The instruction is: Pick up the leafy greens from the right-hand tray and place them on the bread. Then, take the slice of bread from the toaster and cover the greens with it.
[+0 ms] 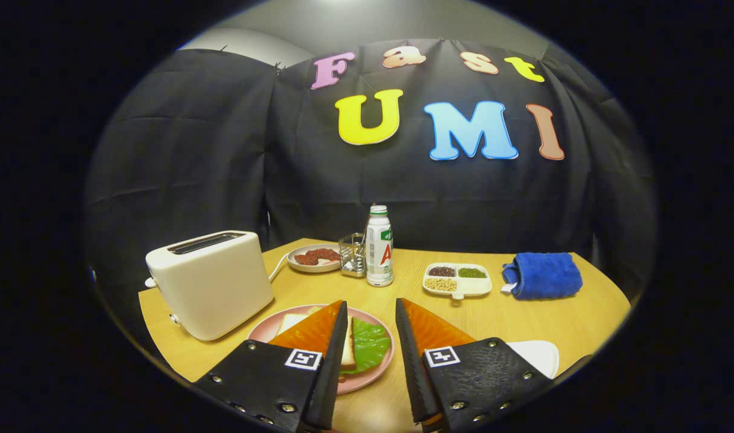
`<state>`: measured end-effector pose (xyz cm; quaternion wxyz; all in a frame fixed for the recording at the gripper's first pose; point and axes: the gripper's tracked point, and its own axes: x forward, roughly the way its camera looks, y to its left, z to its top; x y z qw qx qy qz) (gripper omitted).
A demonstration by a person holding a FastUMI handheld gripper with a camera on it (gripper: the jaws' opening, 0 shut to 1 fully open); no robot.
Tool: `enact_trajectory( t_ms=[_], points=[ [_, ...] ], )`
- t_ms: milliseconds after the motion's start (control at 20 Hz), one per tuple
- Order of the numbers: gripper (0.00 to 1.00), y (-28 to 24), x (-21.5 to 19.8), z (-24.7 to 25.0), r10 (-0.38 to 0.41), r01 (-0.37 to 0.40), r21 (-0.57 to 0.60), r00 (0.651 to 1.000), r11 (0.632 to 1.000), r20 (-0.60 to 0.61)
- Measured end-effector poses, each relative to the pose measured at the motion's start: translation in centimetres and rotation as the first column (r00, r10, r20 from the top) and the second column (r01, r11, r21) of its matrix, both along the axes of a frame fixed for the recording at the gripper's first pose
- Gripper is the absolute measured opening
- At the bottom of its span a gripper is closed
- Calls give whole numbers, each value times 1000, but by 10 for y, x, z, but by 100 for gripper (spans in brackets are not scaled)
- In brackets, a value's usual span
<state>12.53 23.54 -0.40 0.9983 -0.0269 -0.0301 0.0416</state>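
Jaws parted, empty, over leafy greens [370, 344] on bread [347, 352]; toaster [210, 282] beside.

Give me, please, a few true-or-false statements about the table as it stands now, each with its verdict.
1. The leafy greens lie on the bread on the pink plate. True.
2. The gripper holds the greens between its fingers. False: the fingers are open with nothing between them, above the plate.
3. The white toaster stands left of the pink plate. True.
4. The blue towel lies beside the toaster. False: it lies on the far side of the table from it, right of the divided dish of beans.
5. The bottle lies on its side. False: it stands upright, next to a small wire rack.
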Motion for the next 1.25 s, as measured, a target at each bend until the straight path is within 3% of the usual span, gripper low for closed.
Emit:
enact_trajectory(
  t_ms=[300, 500, 900, 1250],
  points=[
    [48, -90, -35, 38, -58, 65, -38, 987, 997, 153],
    [48, -182, -44, 45, -132, 148, -59, 968, 987, 211],
    [48, -332, -58, 36, -240, 248, -19, 951, 969, 195],
    [48, -415, -72, 4, -314, 316, 14, 935, 949, 167]
  ],
)
